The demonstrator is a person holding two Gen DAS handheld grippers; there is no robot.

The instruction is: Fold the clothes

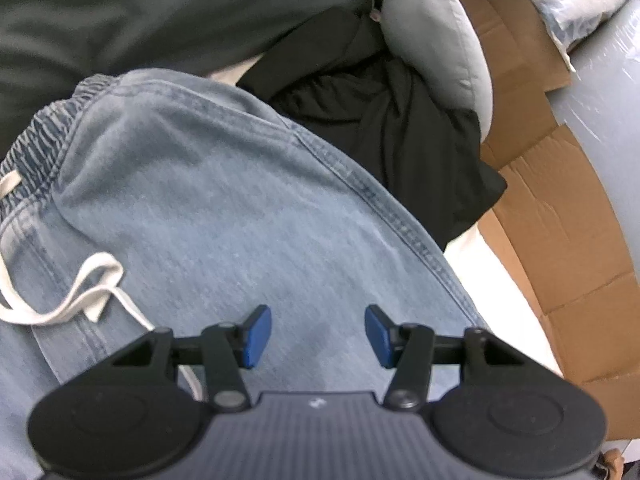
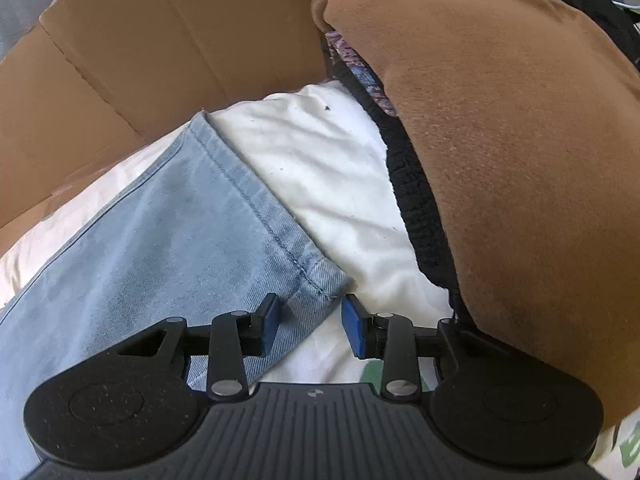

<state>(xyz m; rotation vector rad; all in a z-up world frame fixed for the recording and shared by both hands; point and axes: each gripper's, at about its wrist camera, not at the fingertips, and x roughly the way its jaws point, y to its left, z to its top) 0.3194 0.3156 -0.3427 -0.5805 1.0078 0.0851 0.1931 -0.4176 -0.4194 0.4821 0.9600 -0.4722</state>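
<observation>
Left gripper (image 1: 318, 336): jaws spread apart, blue pads (image 1: 258, 336) clear of each other, nothing between them. It hangs over the light-blue denim trousers (image 1: 224, 216), above the upper leg near the waist; whether the pads touch the cloth cannot be told.

Denim trousers, waist end: elastic gathered waistband (image 1: 44, 128) at far left, white drawstring (image 1: 80, 292) looped loose on the cloth just left of the gripper. A stitched side seam runs from far centre toward near right.

Beyond the trousers: a black garment (image 1: 392, 120) crumpled just past the seam, a grey padded garment (image 1: 436, 40) curled behind it, a dark green-grey cloth (image 1: 140, 12) across the far left. Flattened cardboard (image 1: 560, 220) lies along the right, with a white sheet (image 1: 480, 264) showing between it and the denim.

Right gripper (image 2: 308, 324): jaws apart, one blue pad (image 2: 354, 330) either side of the corner of the trouser leg hem (image 2: 316, 280), not closed on it.

Trouser leg (image 2: 160, 232) stretches from near left to the hem, lying on the white sheet (image 2: 320, 160).

Close on the right: a brown fleece garment (image 2: 500, 160) heaped high, crowding the gripper's right linkage, with a black knitted item (image 2: 420, 208) and a purple patterned cloth (image 2: 360, 68) tucked beneath its edge. Cardboard (image 2: 140, 60) stands at far left.
</observation>
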